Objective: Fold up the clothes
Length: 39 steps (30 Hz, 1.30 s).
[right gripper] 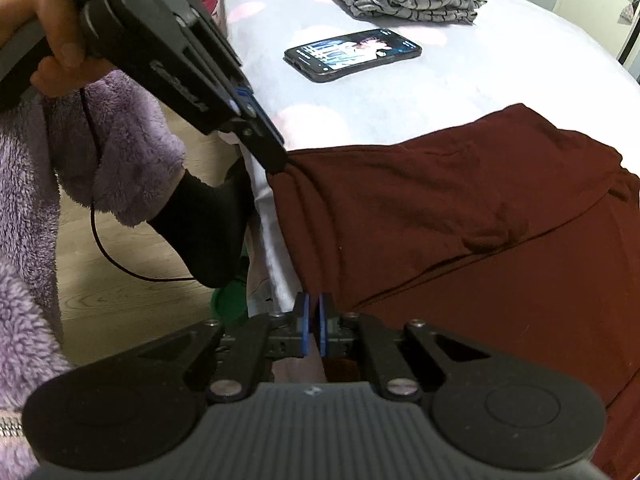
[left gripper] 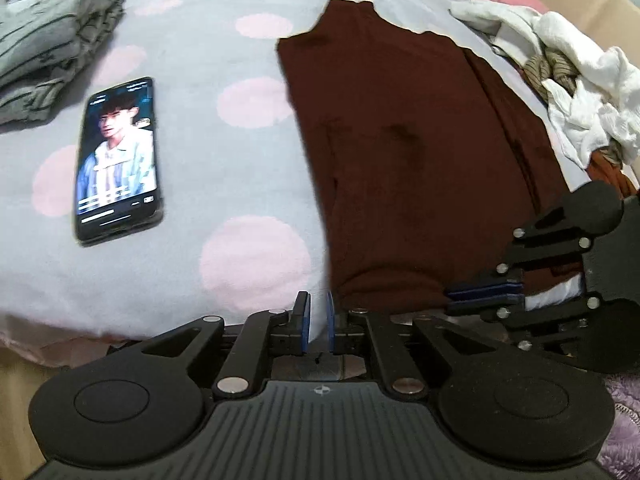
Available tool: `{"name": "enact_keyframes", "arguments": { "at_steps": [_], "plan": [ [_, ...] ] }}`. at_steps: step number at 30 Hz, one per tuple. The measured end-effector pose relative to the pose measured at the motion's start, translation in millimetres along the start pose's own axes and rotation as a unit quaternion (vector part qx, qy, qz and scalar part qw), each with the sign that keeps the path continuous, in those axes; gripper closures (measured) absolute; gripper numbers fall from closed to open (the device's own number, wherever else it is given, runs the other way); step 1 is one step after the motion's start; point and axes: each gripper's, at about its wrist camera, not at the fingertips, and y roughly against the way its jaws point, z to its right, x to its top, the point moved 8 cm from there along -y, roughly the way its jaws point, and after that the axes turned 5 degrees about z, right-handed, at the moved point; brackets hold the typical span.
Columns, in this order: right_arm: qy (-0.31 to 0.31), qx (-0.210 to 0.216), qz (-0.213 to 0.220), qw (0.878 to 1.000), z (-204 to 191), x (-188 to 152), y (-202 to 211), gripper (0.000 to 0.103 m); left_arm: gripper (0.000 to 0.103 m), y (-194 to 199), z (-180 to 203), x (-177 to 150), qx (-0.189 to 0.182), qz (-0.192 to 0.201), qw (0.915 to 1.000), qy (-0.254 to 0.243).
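Note:
A dark maroon garment (left gripper: 400, 140) lies flat on a grey bedsheet with pink dots (left gripper: 220, 80), its near hem at the bed's edge. In the right wrist view, my left gripper (right gripper: 280, 164) pinches the garment's (right gripper: 440, 200) near-left corner, and the cloth gathers in folds toward its tips. In its own view the left gripper (left gripper: 318, 320) sits just left of that corner, jaws nearly together. My right gripper (right gripper: 314, 320) is shut at the same hem further right. From the left wrist view, the right gripper (left gripper: 450, 298) has its blue pads pressed together on the hem.
A phone (left gripper: 118, 160) with its screen lit lies on the sheet left of the garment. Folded grey striped clothes (left gripper: 52, 40) sit at the far left corner. A loose pile of white and brown clothes (left gripper: 580, 80) lies to the right. A purple fleece sleeve (right gripper: 120, 160) and wooden floor (right gripper: 120, 292) are beside the bed.

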Motion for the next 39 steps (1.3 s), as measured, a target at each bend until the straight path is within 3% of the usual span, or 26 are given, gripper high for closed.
{"name": "enact_keyframes", "arguments": {
  "at_steps": [3, 5, 7, 9, 10, 17, 20, 24, 26, 28, 33, 36, 39],
  "plan": [
    [-0.005, 0.007, -0.006, 1.000, -2, -2, 3, 0.092, 0.093, 3, -9, -5, 0.013, -0.006, 0.9998, 0.016],
    [-0.001, 0.006, -0.001, 1.000, -5, -1, 7, 0.086, 0.085, 7, -5, -5, -0.003, -0.002, 0.9997, 0.024],
    [0.001, 0.004, 0.008, 1.000, -7, 2, 11, 0.073, 0.068, 11, 2, -5, -0.024, 0.007, 0.9993, 0.027],
    [0.000, 0.000, 0.017, 1.000, -7, 7, 13, 0.073, 0.056, 13, 10, -3, -0.047, 0.015, 0.9983, 0.031],
    [-0.002, -0.001, 0.021, 1.000, -6, 9, 14, 0.073, 0.056, 12, 11, -2, -0.052, 0.016, 0.9979, 0.036],
    [-0.021, -0.031, 0.033, 0.999, 7, 15, 13, 0.073, 0.057, -11, 2, 3, -0.051, -0.002, 0.9939, 0.098],
    [-0.027, -0.040, 0.036, 0.998, 12, 18, 14, 0.073, 0.063, -28, -1, 1, -0.044, -0.024, 0.9922, 0.114],
    [-0.031, -0.047, 0.041, 0.998, 18, 20, 15, 0.072, 0.067, -42, 3, 1, -0.029, -0.038, 0.9950, 0.087],
    [-0.033, -0.051, 0.041, 0.997, 20, 20, 14, 0.072, 0.073, -42, 3, 1, -0.028, -0.039, 0.9957, 0.079],
    [-0.037, -0.058, 0.040, 0.997, 24, 20, 13, 0.072, 0.088, -40, 7, 2, -0.039, -0.037, 0.9959, 0.073],
    [-0.057, -0.082, 0.029, 0.995, 38, 17, 12, 0.072, 0.091, -29, 24, 6, -0.035, -0.015, 0.9991, 0.019],
    [-0.082, -0.094, 0.027, 0.992, 49, 15, 16, 0.061, 0.092, -16, 36, 13, -0.037, 0.008, 0.9993, -0.004],
    [-0.106, -0.103, 0.027, 0.989, 59, 12, 22, 0.061, 0.092, -3, 50, 21, -0.043, 0.033, 0.9981, -0.030]
  ]
}}
